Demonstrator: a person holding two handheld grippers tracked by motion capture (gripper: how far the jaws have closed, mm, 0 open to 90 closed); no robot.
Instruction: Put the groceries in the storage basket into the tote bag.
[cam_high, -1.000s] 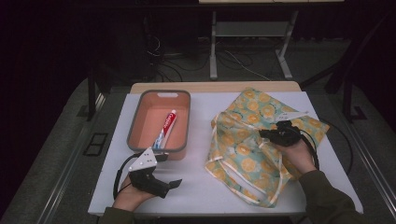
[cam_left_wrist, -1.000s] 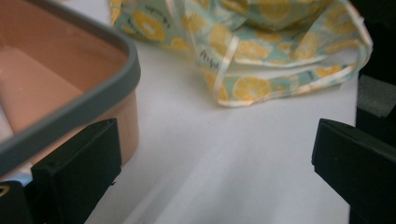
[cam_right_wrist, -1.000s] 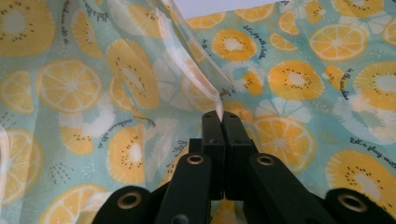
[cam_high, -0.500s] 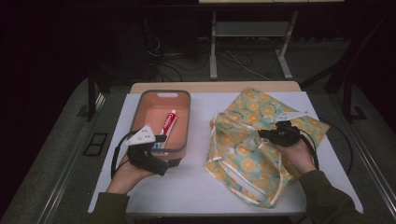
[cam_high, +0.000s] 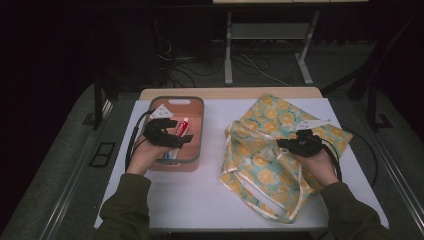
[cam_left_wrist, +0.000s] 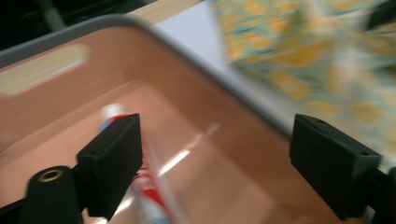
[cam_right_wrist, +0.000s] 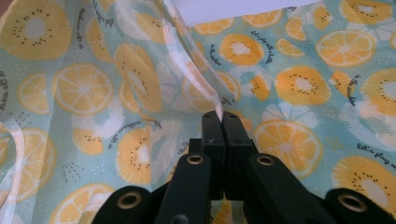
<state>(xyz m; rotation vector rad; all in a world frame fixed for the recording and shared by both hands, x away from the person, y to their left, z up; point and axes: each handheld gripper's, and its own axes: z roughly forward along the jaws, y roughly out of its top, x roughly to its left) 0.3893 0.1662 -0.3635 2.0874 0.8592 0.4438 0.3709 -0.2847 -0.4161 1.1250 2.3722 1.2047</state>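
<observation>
A pink bin (cam_high: 201, 137) stands on the left half of the white table, with a red-and-white toothpaste tube (cam_high: 181, 127) lying in it. My left gripper (cam_high: 184, 141) hovers over the bin, pointing right. In the left gripper view its jaws (cam_left_wrist: 217, 137) stand wide apart and have just been closing. The tube (cam_left_wrist: 144, 186) lies low in the bin (cam_left_wrist: 187, 46) by the left jaw, untouched by the pads. A teal bag (cam_high: 265, 155) printed with citrus slices lies to the right. My right gripper (cam_high: 280, 144) is shut (cam_right_wrist: 219, 116) on the bag's white strap (cam_right_wrist: 196, 60).
The white table (cam_high: 210, 200) has bare surface in front of the bin and between bin and bag. A wooden strip (cam_high: 230, 93) borders its far edge. Behind it are metal table legs (cam_high: 228, 55) and cables on a dark floor.
My left hand has moved from the table's front edge up and away, to a place over the pink bin. The right hand and the bag have stayed put.
</observation>
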